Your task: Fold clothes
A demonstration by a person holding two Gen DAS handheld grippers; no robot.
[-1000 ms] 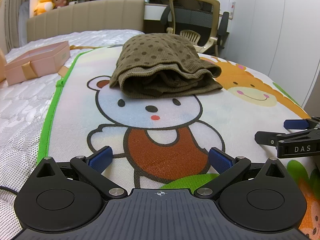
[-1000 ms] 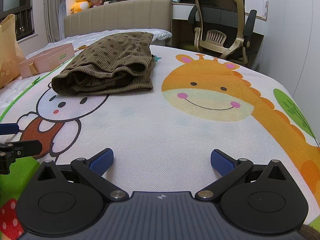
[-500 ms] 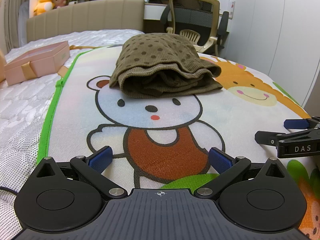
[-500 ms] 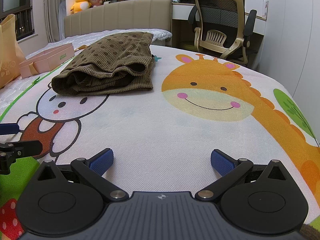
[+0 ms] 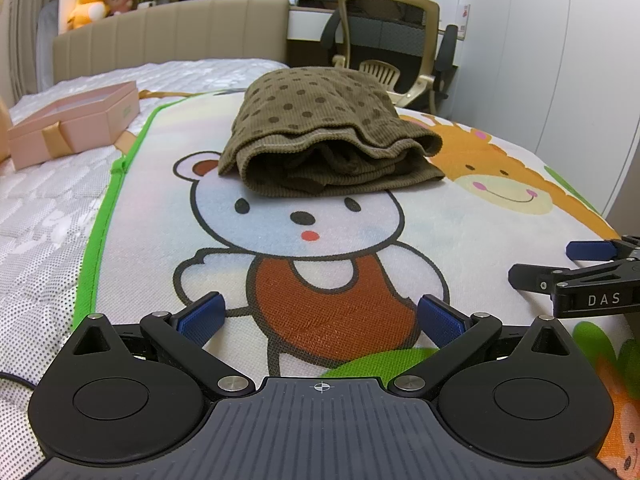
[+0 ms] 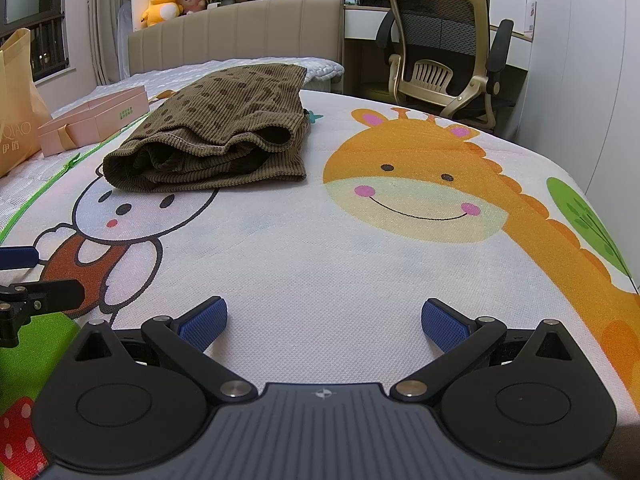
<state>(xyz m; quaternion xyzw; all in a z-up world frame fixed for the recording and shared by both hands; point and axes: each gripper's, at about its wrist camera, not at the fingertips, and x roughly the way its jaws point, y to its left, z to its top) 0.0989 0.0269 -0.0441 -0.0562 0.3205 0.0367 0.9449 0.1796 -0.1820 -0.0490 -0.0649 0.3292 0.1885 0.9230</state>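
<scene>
A brown dotted corduroy garment [image 5: 324, 136] lies folded in a thick bundle on the cartoon play mat [image 5: 360, 232], over the bear's head. It also shows in the right wrist view [image 6: 224, 136], far left of centre. My left gripper [image 5: 320, 316] is open and empty, low over the bear's red body, well short of the garment. My right gripper [image 6: 324, 320] is open and empty over the white part of the mat, near the giraffe. The right gripper's fingers [image 5: 592, 250] show at the left view's right edge.
A pink gift box [image 5: 76, 120] sits on the white mattress left of the mat. A paper bag [image 6: 16, 104] stands further left. An office chair [image 6: 444, 52] and desk are behind the bed. The headboard [image 5: 172, 36] carries plush toys. A white wall is on the right.
</scene>
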